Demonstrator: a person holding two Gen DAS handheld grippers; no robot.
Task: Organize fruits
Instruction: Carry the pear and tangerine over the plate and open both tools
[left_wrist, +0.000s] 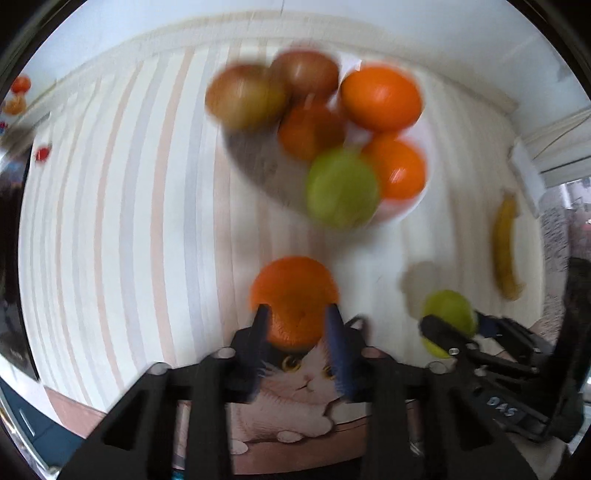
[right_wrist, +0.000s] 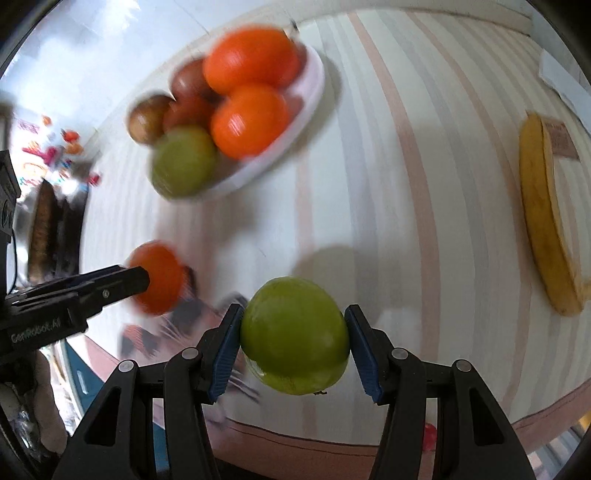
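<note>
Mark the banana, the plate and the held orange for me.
banana (right_wrist: 543, 221), right wrist view, mid-length of its peel
plate (right_wrist: 314, 92), right wrist view, bare white rim
orange (left_wrist: 293, 291), left wrist view, top face above the tongs

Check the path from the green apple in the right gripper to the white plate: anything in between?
Nothing visible stands between the green apple and the white plate, only bare striped cloth. The plate is already piled high; the banana lies off to the side.

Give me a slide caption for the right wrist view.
Right tongs grip a green apple above the striped cloth, fruit plate and banana beyond.
</note>
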